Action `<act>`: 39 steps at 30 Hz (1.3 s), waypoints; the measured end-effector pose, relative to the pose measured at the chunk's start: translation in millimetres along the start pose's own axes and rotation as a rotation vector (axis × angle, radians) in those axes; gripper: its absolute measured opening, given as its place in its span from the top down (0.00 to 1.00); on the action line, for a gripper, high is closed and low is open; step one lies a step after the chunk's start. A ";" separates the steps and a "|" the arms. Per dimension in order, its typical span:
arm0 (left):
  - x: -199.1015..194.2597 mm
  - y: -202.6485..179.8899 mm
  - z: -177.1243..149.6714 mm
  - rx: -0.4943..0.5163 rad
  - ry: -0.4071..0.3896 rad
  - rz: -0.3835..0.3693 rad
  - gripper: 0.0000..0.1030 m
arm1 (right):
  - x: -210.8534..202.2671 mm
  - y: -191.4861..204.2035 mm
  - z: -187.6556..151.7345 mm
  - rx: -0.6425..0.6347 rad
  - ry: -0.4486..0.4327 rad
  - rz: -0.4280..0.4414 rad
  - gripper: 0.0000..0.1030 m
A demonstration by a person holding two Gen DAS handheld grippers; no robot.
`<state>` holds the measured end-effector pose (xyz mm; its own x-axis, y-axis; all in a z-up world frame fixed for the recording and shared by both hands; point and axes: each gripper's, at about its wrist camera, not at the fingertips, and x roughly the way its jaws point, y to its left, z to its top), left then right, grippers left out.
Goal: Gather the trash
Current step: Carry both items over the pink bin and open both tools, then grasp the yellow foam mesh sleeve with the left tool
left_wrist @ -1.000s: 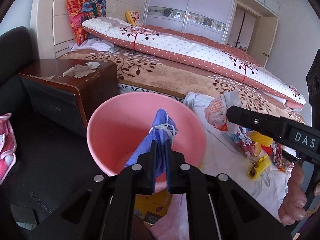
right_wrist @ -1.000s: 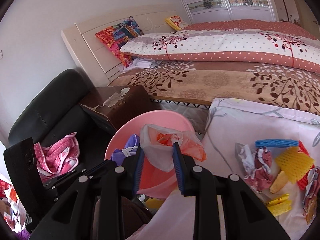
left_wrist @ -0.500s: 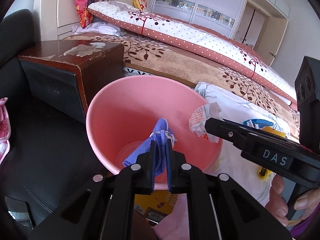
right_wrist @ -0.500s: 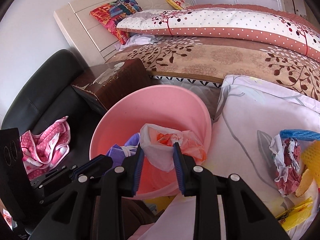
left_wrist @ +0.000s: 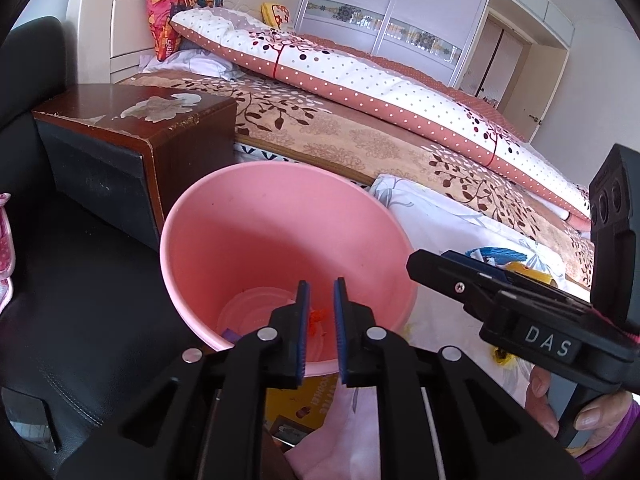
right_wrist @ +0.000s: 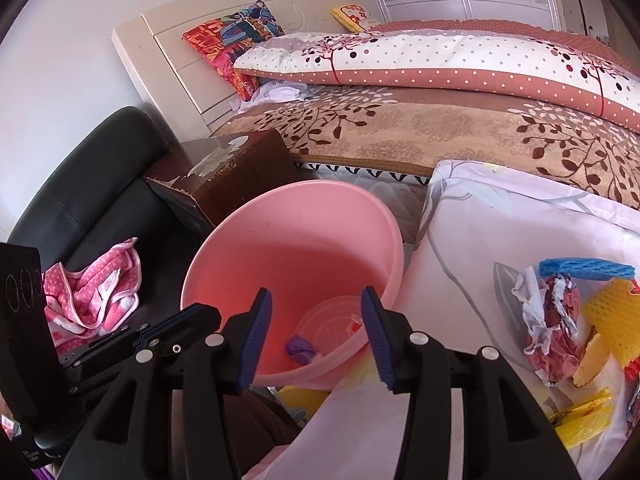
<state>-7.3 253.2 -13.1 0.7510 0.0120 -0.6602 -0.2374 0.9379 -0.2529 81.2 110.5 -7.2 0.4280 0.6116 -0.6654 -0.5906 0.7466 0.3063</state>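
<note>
1. Left gripper (left_wrist: 321,292): jaws parting, a narrow gap between the blue pads, nothing between them. It hangs over the near rim of the pink bucket (left_wrist: 240,216).
2. Right gripper (right_wrist: 316,308): jaws opening and standing wide apart, nothing held. It also sits over the bucket's near rim (right_wrist: 288,232).
3. Bucket contents: a crumpled purple piece (right_wrist: 300,349) lies on the bottom beside a clear plastic item with orange scraps (right_wrist: 340,326).
4. Bucket position: between a dark wooden nightstand (right_wrist: 232,176) and a white floral sheet (right_wrist: 500,232).
5. Uncollected trash on the sheet, well apart from the bucket: a crumpled red-and-white wrapper (right_wrist: 550,316), a blue foam net (right_wrist: 586,270), yellow foam netting (right_wrist: 612,312).
6. Surroundings: a pink dotted cloth (right_wrist: 92,304) rests on the black seat (right_wrist: 80,184); the bed (right_wrist: 440,128) lies beyond.
</note>
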 end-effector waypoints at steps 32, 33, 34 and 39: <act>38.6 -210.8 -64.3 0.614 0.216 -0.303 0.64 | -197.0 -165.3 -134.2 0.227 -0.093 -0.425 0.44; 44.4 -215.9 -66.1 0.639 0.227 -0.293 0.64 | -199.3 -168.7 -134.8 0.235 -0.095 -0.428 0.44; 51.1 -221.0 -67.4 0.658 0.239 -0.288 0.64 | -201.6 -172.2 -136.2 0.240 -0.096 -0.432 0.44; 78.7 -236.5 -71.2 0.734 0.261 -0.220 0.64 | -211.6 -188.7 -139.8 0.252 -0.095 -0.467 0.42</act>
<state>64.0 7.6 -55.6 0.5440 -0.1960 -0.8159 0.4323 0.8988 0.0723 6.5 -196.4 -19.4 0.6726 0.2119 -0.7091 -0.1456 0.9773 0.1539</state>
